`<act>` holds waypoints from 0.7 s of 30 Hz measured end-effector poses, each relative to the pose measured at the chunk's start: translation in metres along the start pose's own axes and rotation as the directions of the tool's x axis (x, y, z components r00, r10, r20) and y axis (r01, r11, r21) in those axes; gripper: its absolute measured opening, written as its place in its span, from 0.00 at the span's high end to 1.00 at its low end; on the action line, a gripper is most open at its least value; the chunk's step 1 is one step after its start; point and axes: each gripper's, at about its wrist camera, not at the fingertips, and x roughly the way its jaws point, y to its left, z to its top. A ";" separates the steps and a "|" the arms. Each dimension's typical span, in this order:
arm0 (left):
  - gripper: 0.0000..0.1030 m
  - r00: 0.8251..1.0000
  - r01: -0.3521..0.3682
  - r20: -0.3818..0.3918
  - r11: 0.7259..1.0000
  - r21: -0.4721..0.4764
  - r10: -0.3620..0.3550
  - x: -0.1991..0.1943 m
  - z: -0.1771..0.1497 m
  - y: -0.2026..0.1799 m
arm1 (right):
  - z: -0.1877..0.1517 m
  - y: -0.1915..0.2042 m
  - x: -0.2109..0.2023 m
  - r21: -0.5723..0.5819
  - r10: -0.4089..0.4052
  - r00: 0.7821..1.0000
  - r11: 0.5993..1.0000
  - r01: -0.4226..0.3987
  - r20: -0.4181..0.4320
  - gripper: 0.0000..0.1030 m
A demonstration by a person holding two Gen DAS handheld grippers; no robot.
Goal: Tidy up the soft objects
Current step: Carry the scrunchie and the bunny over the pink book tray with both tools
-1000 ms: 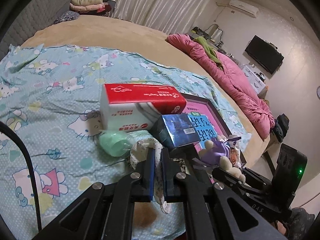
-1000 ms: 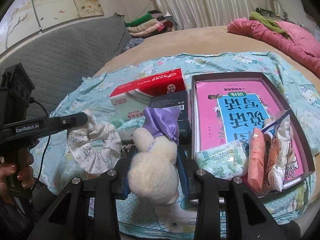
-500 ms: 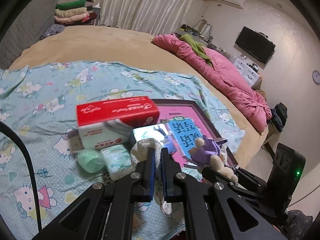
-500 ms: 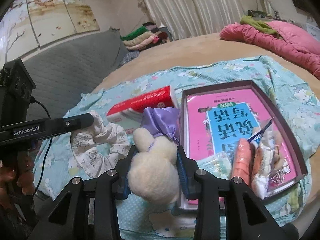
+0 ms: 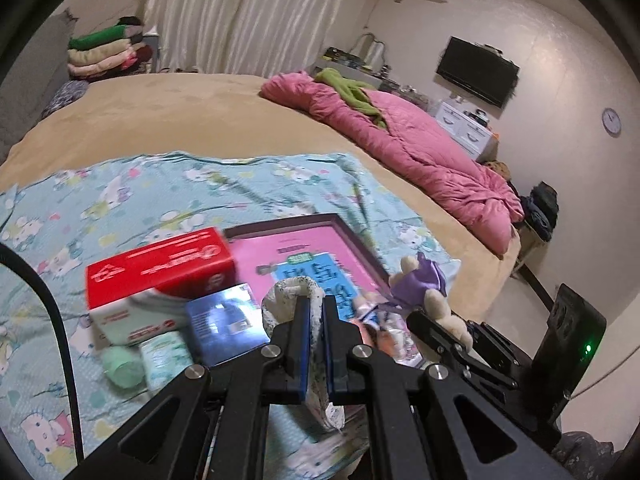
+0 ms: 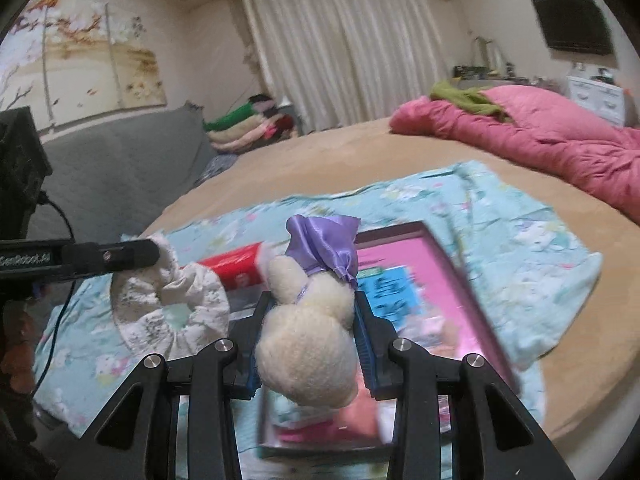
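Observation:
My left gripper (image 5: 316, 312) is shut on a white floral scrunchie (image 5: 290, 294), which hangs in the air beside the other gripper; the scrunchie (image 6: 172, 308) dangles as a ring in the right wrist view. My right gripper (image 6: 314, 312) is shut on a cream plush bunny (image 6: 308, 344) with a purple satin bow (image 6: 324, 240). The same bunny (image 5: 420, 280) shows at the right of the left wrist view. Both grippers hover above a dark-rimmed box (image 5: 356, 244) that holds a pink book (image 5: 288, 256) and small packets.
A red and white tissue box (image 5: 160, 276), a blue box (image 5: 224, 324), a green tissue pack (image 5: 166, 356) and a mint round thing (image 5: 120, 366) lie on the cartoon-print sheet (image 5: 160, 192). A pink quilt (image 5: 420, 152) lies along the bed's far right. Folded clothes (image 5: 104, 52) are stacked behind.
Both grippers have risen and drawn back from the bed with their objects, so the boxes and the tray look lower and smaller. The view now takes in more of the room.

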 end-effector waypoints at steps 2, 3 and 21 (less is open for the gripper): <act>0.94 1.000 0.007 -0.007 1.000 0.022 -0.007 0.006 0.002 -0.011 | 0.002 -0.011 -0.003 0.027 -0.024 1.000 0.999 0.023 0.016 0.63; 0.94 1.000 0.011 -0.009 1.000 0.030 -0.010 0.008 0.002 -0.016 | 0.003 -0.015 -0.004 0.035 -0.031 0.999 0.999 0.030 0.022 0.63; 0.94 0.999 0.029 -0.032 0.997 0.066 -0.026 0.042 0.013 -0.051 | 0.006 -0.058 -0.019 0.133 -0.132 0.989 0.984 0.122 0.070 0.63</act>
